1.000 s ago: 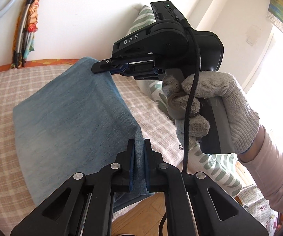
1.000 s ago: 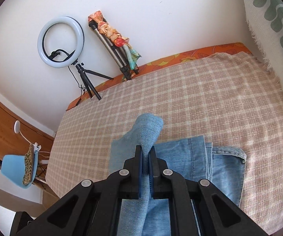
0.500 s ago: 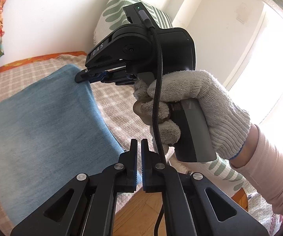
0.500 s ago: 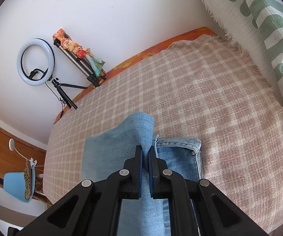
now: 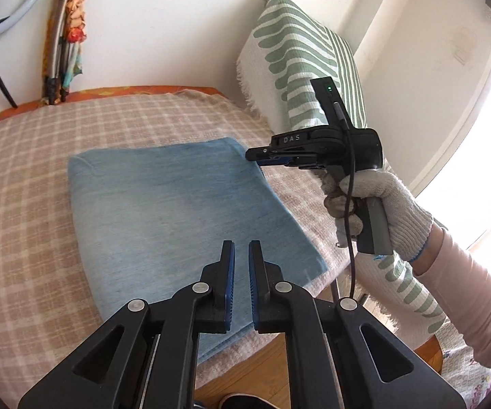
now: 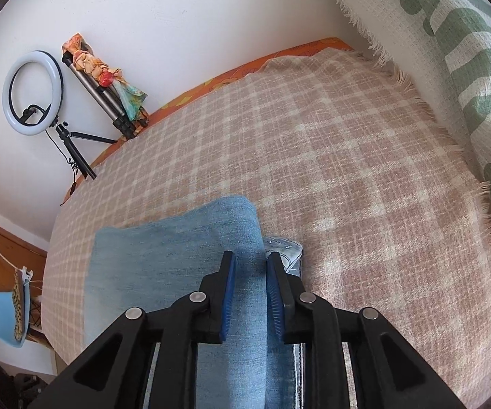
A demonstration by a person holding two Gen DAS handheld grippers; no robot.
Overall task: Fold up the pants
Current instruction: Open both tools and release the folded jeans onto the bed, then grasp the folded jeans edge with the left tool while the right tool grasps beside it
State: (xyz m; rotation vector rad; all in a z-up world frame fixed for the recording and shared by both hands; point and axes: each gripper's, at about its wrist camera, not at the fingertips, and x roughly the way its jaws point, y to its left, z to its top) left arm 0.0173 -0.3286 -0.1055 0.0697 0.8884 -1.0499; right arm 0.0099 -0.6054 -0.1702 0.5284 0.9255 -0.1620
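The pants lie folded into a flat blue block on the checked blanket, near its front edge. The right gripper straddles the top fold at its corner, jaws opening to release it. The left gripper hovers above the denim, nearly closed and empty.

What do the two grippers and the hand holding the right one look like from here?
Both grippers are black plastic with blue ridged pads and silver pivot screws: the left gripper and the right gripper. The left wrist view shows white "DAS" lettering on the right one's body, a small green light on top and a black cable hanging down. The hand wears a white knit glove over a pale pink sleeve.
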